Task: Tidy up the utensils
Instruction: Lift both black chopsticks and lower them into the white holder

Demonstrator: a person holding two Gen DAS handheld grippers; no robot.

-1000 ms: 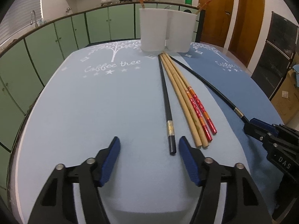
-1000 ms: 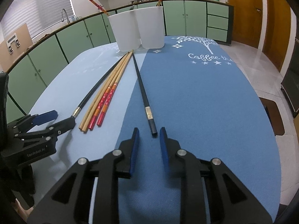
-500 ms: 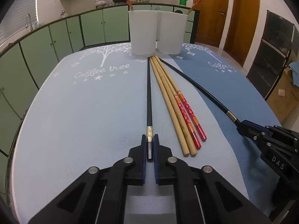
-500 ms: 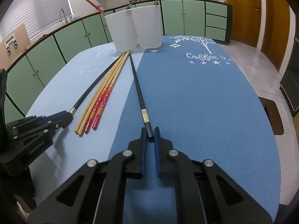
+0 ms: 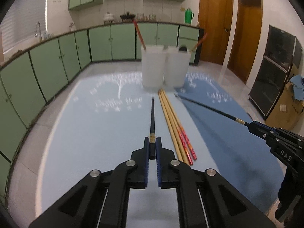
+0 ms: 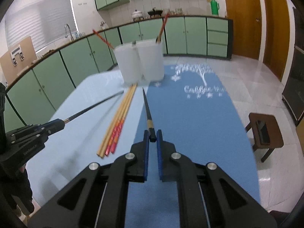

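Note:
My left gripper (image 5: 152, 142) is shut on the butt of a black chopstick (image 5: 152, 115) and holds it lifted above the table, tip toward the white twin-cup holder (image 5: 165, 68). My right gripper (image 6: 152, 135) is shut on a second black chopstick (image 6: 147, 108), also lifted and pointing at the holder (image 6: 139, 62). Two bamboo chopsticks (image 5: 170, 119) and two red patterned chopsticks (image 5: 185, 138) lie on the table between the grippers. A red chopstick (image 5: 139, 35) stands in each cup.
The table has a light blue mat (image 5: 91, 133) on the left and a darker blue mat (image 6: 190, 117) on the right. Green cabinets (image 5: 57, 60) ring the room. A brown stool (image 6: 265, 133) stands right of the table.
Both grippers have lifted their black chopsticks off the table and tilted upward; the view has risen. A second ago both grippers were open around the chopstick ends, then they closed.

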